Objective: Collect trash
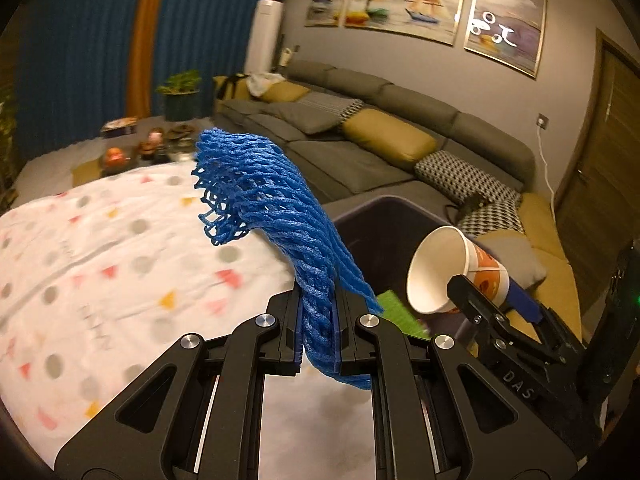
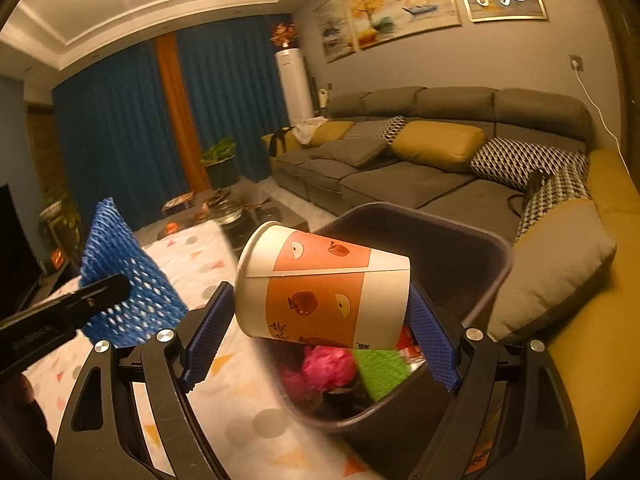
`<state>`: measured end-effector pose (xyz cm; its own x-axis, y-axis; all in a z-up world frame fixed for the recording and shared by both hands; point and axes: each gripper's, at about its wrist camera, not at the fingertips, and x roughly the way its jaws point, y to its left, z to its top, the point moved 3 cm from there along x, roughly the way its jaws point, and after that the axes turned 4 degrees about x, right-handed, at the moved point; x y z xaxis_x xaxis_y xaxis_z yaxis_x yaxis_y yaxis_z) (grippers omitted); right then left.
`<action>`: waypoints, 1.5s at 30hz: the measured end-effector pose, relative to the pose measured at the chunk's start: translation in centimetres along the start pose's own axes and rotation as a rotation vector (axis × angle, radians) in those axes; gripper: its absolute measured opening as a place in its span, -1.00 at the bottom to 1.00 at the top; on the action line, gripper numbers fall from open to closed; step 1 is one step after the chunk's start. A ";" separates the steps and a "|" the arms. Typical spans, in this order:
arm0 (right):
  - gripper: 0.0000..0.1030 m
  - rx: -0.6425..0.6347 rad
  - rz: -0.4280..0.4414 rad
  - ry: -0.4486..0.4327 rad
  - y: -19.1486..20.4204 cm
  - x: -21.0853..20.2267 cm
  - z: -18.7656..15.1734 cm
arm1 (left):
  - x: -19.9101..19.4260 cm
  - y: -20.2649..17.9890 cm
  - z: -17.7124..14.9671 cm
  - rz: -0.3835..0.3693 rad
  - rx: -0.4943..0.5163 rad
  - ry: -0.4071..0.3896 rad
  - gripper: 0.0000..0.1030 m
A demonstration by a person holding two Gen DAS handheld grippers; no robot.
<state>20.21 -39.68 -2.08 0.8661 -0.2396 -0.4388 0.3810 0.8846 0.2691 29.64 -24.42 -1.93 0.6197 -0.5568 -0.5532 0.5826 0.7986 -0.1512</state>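
We see the dark bin open-topped below our right tool, its mouth unobstructed though its floor is cluttered. The sofa crowds its far side; the patterned tabletop lies bare.

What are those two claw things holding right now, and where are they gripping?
The left gripper pinches the blue foam net near its lower end. The right gripper holds the paper cup, rim to base.

- One blue foam net, between the left gripper's fingers.
- One paper cup, across the right gripper's pads.
- One dark bin, just beyond both.
- Three framed pictures, far ahead.
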 end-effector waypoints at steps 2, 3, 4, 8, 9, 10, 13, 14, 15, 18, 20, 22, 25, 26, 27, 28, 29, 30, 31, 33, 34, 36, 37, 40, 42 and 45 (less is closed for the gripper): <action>0.59 0.018 -0.001 0.000 -0.8 0.5 0.5 | 1.5 -1.0 0.4 -0.025 0.013 0.008 -0.81; 0.59 0.026 0.001 0.002 -1.0 0.7 0.5 | 2.1 -1.4 0.6 -0.034 0.017 0.013 -0.81; 0.59 0.036 0.003 0.006 -1.5 0.9 0.6 | 3.0 -1.8 0.7 -0.052 0.019 0.020 -0.81; 0.59 0.050 0.004 0.020 -2.2 1.7 0.7 | 5.7 -2.9 0.6 -0.086 0.023 0.058 -0.81; 0.59 0.051 0.001 0.023 -2.4 1.9 0.6 | 6.1 -3.1 0.5 -0.094 0.020 0.066 -0.81; 0.59 0.050 -0.002 0.028 -2.6 2.2 0.6 | 6.7 -3.3 0.4 -0.109 0.016 0.076 -0.80; 0.59 0.048 -0.008 0.038 -2.9 2.7 0.4 | 7.8 -3.4 0.0 -0.130 0.016 0.096 -0.80; 0.59 0.050 -0.010 0.041 -3.1 2.9 0.4 | 8.1 -3.7 0.0 -0.138 0.018 0.102 -0.80; 0.59 0.054 -0.010 0.042 -3.3 3.0 0.4 | 8.4 -3.7 -0.1 -0.141 0.018 0.108 -0.79; 0.59 0.066 -0.011 0.047 -3.6 3.3 0.4 | 9.1 -3.8 -0.5 -0.154 0.020 0.127 -0.69; 0.59 0.073 -0.013 0.052 -3.7 3.4 0.3 | 9.5 -3.7 -0.8 -0.156 0.022 0.139 -0.55; 0.60 0.080 -0.014 0.051 -3.9 3.4 0.3 | 9.6 -3.5 -0.9 -0.149 0.015 0.141 -0.35; 0.65 0.091 -0.023 0.046 -4.4 3.2 0.5 | 9.6 -2.8 -1.1 -0.145 -0.006 0.141 0.07; 0.65 0.092 -0.026 0.044 -4.5 3.1 0.5 | 9.4 -2.5 -1.2 -0.138 -0.009 0.137 0.15; 0.66 0.092 -0.027 0.041 -4.6 2.9 0.5 | 9.3 -2.5 -1.2 -0.131 -0.008 0.133 0.22; 0.67 0.087 -0.029 0.036 -4.5 2.6 0.5 | 9.0 -2.4 -1.3 -0.119 -0.005 0.126 0.26; 0.70 0.079 -0.033 0.033 -4.3 2.4 0.5 | 8.8 -2.3 -1.4 -0.110 -0.004 0.123 0.34; 0.70 0.060 -0.045 0.028 -4.0 2.0 0.5 | 8.4 -2.1 -1.5 -0.101 -0.002 0.119 0.41; 0.71 0.046 -0.050 0.024 -3.8 1.8 0.4 | 7.9 -1.7 -1.7 -0.081 -0.003 0.109 0.44; 0.81 0.004 -0.066 0.013 -3.1 1.1 0.3 | 6.9 -1.2 -2.0 -0.048 -0.011 0.097 0.53; 0.85 -0.019 -0.074 0.005 -2.7 0.7 0.1 | 6.3 -0.9 -2.2 -0.027 -0.014 0.090 0.55; 0.88 -0.063 -0.088 -0.012 -1.8 -0.4 -0.3 | 5.3 -0.4 -2.5 0.019 -0.011 0.080 0.63; 0.88 -0.077 -0.093 -0.016 -1.5 -0.7 -0.4 | 4.3 0.1 -2.9 0.054 -0.007 0.067 0.63; 0.89 -0.125 -0.102 -0.028 -0.3 -2.0 -1.4 | 1.7 1.2 -3.8 0.144 -0.003 0.044 0.67; 0.89 -0.159 -0.106 -0.034 0.6 -2.9 -2.1 | -0.1 1.9 -4.4 0.202 -0.006 0.028 0.74; 0.89 -0.180 -0.095 -0.027 1.6 -4.0 -3.0 | -3.2 2.8 -5.2 0.280 -0.004 -0.009 0.85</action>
<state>16.37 -36.14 -2.44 0.8383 -0.3340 -0.4309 0.3997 0.9140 0.0691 26.49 -19.23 -4.86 0.7609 -0.3161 -0.5666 0.3856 0.9227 0.0031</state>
